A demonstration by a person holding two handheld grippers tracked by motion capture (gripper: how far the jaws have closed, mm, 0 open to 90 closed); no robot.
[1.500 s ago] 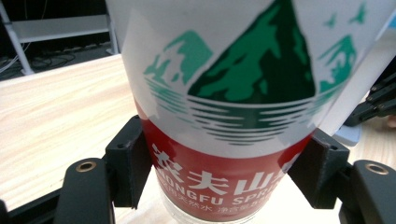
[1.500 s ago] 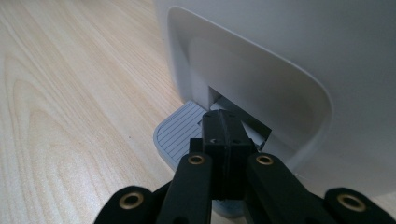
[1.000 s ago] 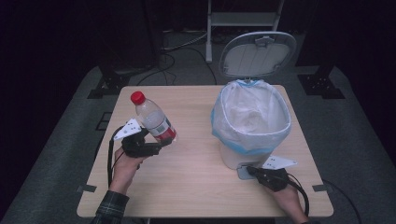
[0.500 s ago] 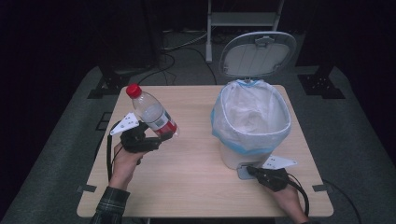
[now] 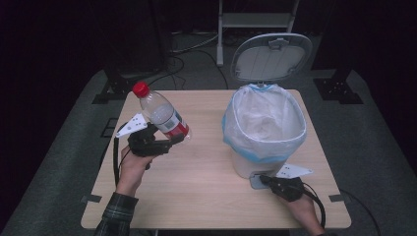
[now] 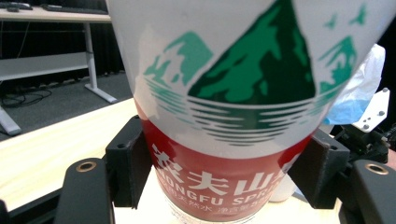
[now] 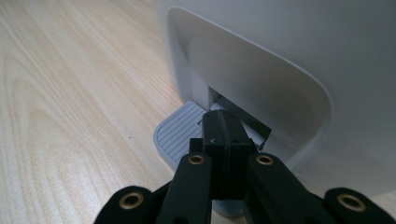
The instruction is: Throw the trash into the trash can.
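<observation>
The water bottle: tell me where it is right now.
In the high view the water bottle is on the table's left side, tilted, clamped in the left hand-held gripper, well left of the lined bin.

We see a clear bottle with a red cap and a label of green mountains over a red band with white lettering; a white bin with a grey ribbed pedal and blue-edged liner; a pale wood-grain table.
</observation>
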